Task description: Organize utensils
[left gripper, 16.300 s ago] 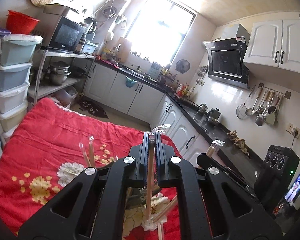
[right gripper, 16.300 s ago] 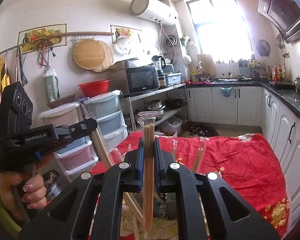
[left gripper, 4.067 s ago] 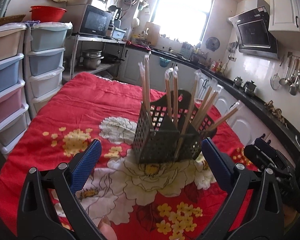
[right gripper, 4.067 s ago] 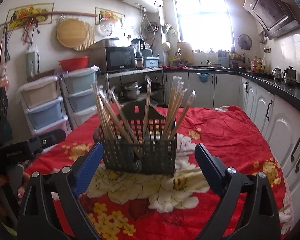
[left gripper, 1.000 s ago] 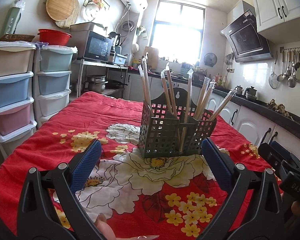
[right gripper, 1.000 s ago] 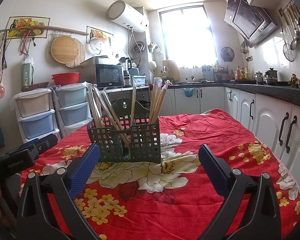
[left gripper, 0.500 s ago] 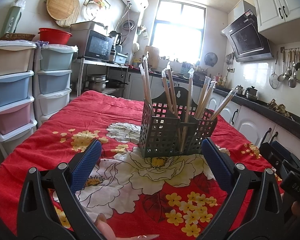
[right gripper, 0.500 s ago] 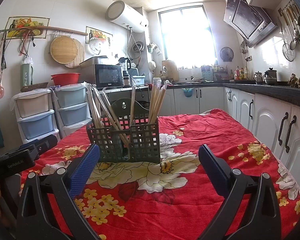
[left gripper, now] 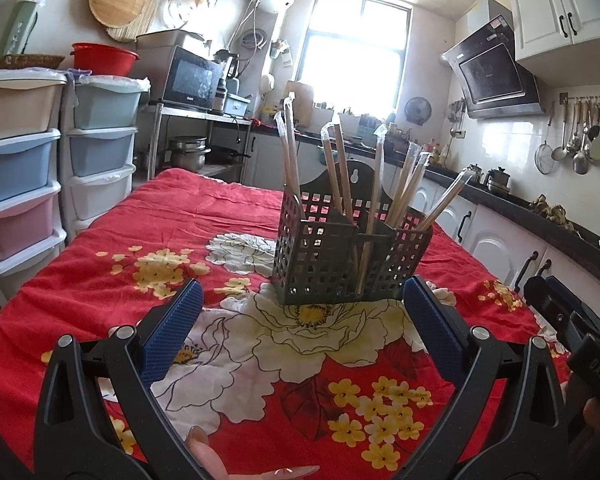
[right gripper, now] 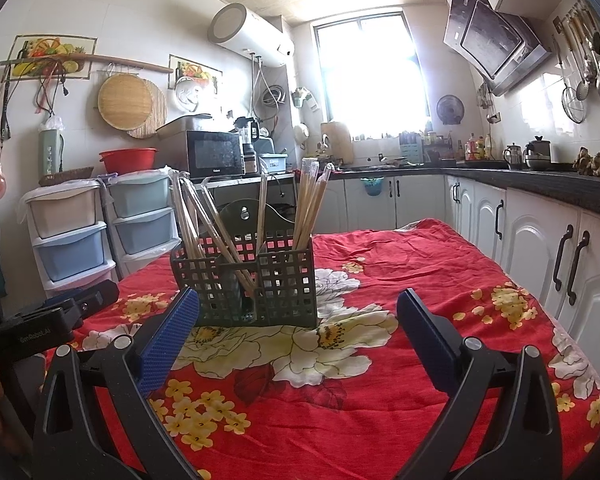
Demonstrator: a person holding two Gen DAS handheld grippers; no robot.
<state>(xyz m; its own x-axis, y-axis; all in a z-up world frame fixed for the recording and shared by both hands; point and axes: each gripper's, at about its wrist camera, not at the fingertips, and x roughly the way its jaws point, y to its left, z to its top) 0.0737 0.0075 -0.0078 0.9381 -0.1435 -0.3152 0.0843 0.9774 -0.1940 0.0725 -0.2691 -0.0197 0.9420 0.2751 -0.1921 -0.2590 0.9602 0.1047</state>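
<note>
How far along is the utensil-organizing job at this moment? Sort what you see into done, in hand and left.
Done: the wrapped chopsticks stand in the dark mesh holder on the red floral cloth. In hand: nothing; the left gripper and right gripper are both open and empty, short of the holder. Left: no loose utensils show on the cloth, so it looks essentially finished.

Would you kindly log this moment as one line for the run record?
left gripper open, empty | right gripper open, empty | wrapped chopsticks standing in mesh caddy | caddy on floral cloth
</note>
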